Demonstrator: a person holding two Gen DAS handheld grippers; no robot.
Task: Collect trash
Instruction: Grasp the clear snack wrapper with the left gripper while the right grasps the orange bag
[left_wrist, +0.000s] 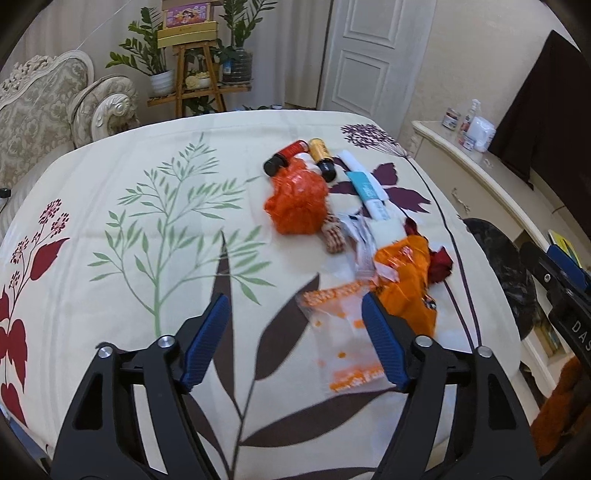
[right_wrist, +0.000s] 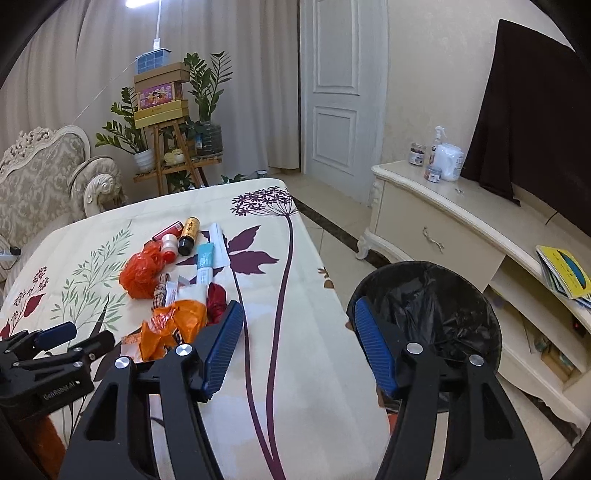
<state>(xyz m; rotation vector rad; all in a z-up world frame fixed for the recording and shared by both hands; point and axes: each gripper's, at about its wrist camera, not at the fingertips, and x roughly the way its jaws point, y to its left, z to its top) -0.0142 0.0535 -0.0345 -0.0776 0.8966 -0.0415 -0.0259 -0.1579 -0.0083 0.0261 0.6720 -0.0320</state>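
Left gripper (left_wrist: 295, 314) held agape, empty, lower centre above clear wrapper (left_wrist: 343, 332); right gripper (right_wrist: 297, 325) agape, empty, beside bin (right_wrist: 461, 295).

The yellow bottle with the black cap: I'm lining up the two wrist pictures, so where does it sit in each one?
Left wrist view: yellow bottle lies upper centre, at the far end of the trash pile, cap toward the camera.
Right wrist view: yellow bottle lies left of centre, again at the pile's far end.
Shared landmark: the white door behind the table.
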